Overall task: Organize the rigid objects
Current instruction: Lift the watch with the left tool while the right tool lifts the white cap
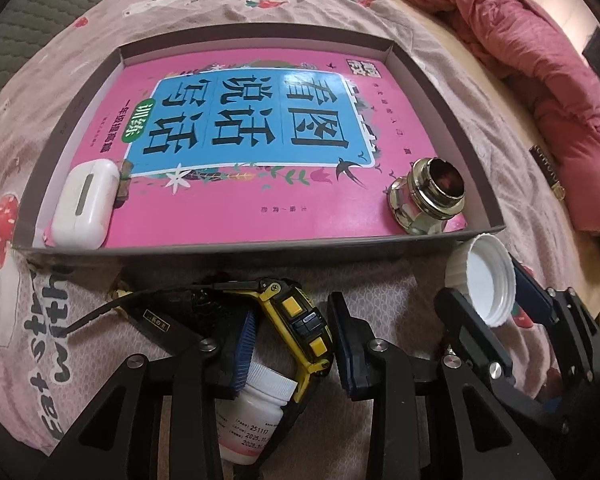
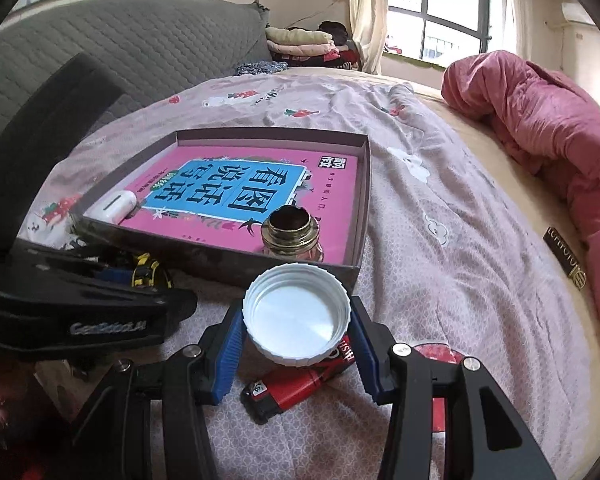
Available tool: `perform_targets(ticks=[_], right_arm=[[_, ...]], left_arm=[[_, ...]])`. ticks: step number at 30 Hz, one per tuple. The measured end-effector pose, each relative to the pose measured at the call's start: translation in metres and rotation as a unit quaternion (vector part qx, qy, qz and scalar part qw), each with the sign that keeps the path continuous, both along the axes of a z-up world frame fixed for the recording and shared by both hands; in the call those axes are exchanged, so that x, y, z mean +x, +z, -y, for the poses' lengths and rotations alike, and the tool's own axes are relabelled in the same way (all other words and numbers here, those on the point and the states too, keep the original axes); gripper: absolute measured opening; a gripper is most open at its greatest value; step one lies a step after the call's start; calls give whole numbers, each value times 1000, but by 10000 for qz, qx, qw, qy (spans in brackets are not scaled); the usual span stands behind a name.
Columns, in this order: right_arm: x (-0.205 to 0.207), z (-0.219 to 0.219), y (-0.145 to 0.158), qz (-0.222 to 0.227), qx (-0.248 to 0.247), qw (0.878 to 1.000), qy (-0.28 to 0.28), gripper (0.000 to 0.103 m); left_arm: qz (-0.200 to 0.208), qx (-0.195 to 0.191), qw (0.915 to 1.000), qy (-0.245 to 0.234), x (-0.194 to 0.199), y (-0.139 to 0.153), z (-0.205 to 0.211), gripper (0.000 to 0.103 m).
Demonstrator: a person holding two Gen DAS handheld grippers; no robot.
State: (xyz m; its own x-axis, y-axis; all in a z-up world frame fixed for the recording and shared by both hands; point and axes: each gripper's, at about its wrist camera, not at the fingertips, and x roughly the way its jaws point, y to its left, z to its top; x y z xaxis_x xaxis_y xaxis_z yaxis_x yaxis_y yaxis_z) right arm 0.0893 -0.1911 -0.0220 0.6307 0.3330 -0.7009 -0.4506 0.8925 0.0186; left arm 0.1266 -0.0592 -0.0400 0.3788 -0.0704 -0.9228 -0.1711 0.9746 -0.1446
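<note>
A shallow brown box [image 1: 260,249] [image 2: 228,261] on the bed holds a pink book [image 1: 236,204] [image 2: 332,188], a white earbud case [image 1: 85,204] [image 2: 114,203] at its near left and a shiny metal fitting [image 1: 428,196] [image 2: 290,236] at its near right. My left gripper [image 1: 294,344] is shut on a yellow and black tape measure [image 1: 300,320], just in front of the box. A white pill bottle [image 1: 252,420] lies under it. My right gripper [image 2: 296,338] [image 1: 496,300] is shut on a white plastic cap [image 2: 298,314] [image 1: 484,280], held above the bed near the box's front right corner.
A red lighter [image 2: 288,392] and a red item [image 2: 436,360] lie on the pink patterned sheet [image 2: 440,240] under my right gripper. A crumpled pink quilt [image 2: 540,140] [image 1: 540,60] lies at the right. A grey quilted headboard [image 2: 120,48] stands at the back left.
</note>
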Motion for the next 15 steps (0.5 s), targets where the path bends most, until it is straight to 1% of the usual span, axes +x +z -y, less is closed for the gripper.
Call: perform_targets(ticks=[4,9,15], right_arm=[[0,1,1,-32,115,9999,25,49],[2,0,-2,-152,237,9996,44,49],[2,2,0,-167,344,9993,51,49]], left_arm=[[168,-115,9998,-25,-10,8,-4,35],[367,-109,9992,-114,-19,18,-2,34],[525,-245,9983,-96,-31,27,-17,33]])
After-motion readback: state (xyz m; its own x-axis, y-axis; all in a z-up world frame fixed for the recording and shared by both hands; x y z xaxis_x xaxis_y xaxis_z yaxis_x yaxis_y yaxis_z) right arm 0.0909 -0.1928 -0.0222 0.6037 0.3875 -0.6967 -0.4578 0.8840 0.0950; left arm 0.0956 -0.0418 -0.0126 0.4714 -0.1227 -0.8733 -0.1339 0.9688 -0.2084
